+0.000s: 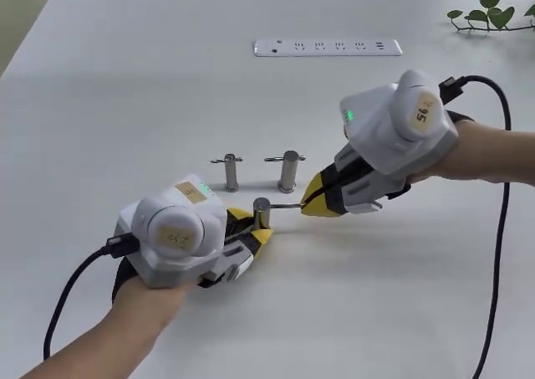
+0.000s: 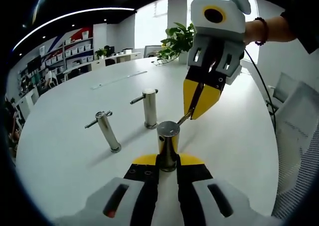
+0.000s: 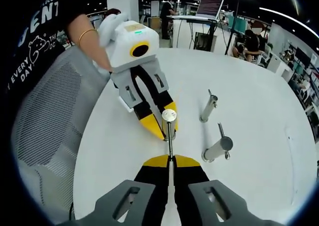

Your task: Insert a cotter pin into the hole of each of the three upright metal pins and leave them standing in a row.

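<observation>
Left claw [image 2: 168,162] clenched the short silver cylindrical metal pin [image 2: 168,133]; right claw [image 3: 169,162], marked "56", gripped the thin wire cotter pin [image 3: 169,138].

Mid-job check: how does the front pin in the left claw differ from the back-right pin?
The front pin is clamped low in the left claw; the back-right pin stands free. The back-right pin has a fitted cotter pin crossing its top; the front pin has the last cotter pin just reaching its top, gripped by the right claw, and I cannot tell if it is through. Both are upright silver cylinders.
</observation>
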The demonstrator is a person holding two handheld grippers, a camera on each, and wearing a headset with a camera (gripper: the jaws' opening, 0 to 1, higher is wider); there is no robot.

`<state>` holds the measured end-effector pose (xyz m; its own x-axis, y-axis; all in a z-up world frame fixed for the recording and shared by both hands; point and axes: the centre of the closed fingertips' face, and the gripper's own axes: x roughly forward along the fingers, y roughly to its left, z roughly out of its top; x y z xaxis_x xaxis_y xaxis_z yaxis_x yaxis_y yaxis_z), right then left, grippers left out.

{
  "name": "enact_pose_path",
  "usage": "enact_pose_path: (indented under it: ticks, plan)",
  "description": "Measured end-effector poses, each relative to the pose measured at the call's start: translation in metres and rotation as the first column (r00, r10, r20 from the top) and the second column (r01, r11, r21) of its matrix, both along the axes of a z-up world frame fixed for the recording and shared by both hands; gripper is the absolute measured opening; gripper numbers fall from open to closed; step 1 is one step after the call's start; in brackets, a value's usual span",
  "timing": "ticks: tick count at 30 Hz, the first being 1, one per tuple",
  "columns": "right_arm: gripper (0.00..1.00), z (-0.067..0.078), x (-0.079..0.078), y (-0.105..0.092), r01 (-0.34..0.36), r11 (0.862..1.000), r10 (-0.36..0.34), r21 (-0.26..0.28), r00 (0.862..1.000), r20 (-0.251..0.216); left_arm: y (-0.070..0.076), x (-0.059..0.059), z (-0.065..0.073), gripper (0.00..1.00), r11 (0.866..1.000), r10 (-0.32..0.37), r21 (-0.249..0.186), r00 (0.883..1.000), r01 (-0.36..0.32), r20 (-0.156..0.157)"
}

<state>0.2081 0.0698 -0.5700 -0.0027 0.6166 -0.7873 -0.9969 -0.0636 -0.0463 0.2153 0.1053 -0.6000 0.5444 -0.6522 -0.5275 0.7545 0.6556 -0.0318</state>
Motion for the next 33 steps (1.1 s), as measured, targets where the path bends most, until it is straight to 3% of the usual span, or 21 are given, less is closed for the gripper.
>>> enact_pose_path:
  ticks: [33]
  plan:
    - [0.00, 0.0042, 0.0046, 0.0096, -0.007, 1.000, 0.007, 0.014, 1.000, 0.009, -0.0012, 0.0018, -0.0032, 0.11, 1.000, -0.015, 0.009, 1.000, 0.015, -0.001]
